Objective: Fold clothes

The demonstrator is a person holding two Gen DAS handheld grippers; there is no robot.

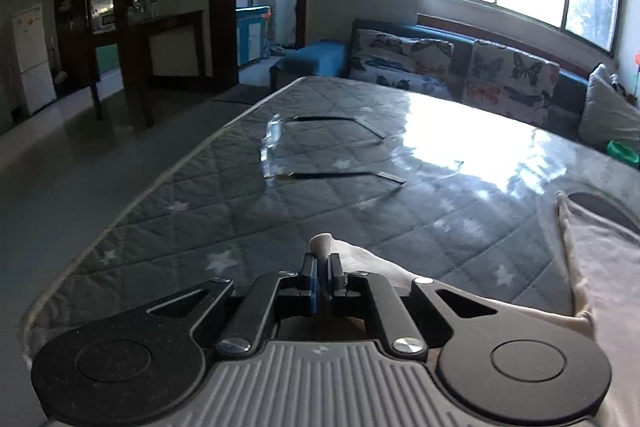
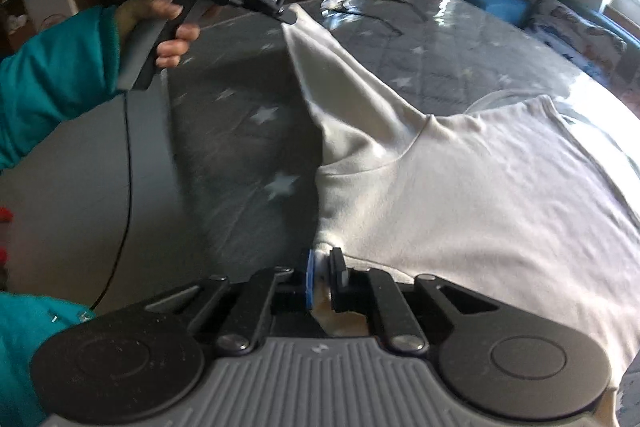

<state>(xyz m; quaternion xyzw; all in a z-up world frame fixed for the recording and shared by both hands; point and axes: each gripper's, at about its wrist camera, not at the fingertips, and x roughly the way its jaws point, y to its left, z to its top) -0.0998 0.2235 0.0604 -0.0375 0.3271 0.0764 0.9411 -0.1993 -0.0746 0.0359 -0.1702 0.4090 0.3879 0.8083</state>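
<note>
A white T-shirt lies on a grey quilted table cover with white stars. My left gripper is shut on the end of a sleeve, and a small tuft of white cloth sticks out past its tips. In the right wrist view the left gripper holds that sleeve lifted and stretched out to the far left. My right gripper is shut on the shirt's left edge near the hem. The shirt's body shows at the right of the left wrist view.
A clear plastic sheet with dark strips lies on the far part of the table. A sofa with butterfly cushions stands behind it under a bright window. The table's left edge drops to the floor. A dark wooden table stands beyond.
</note>
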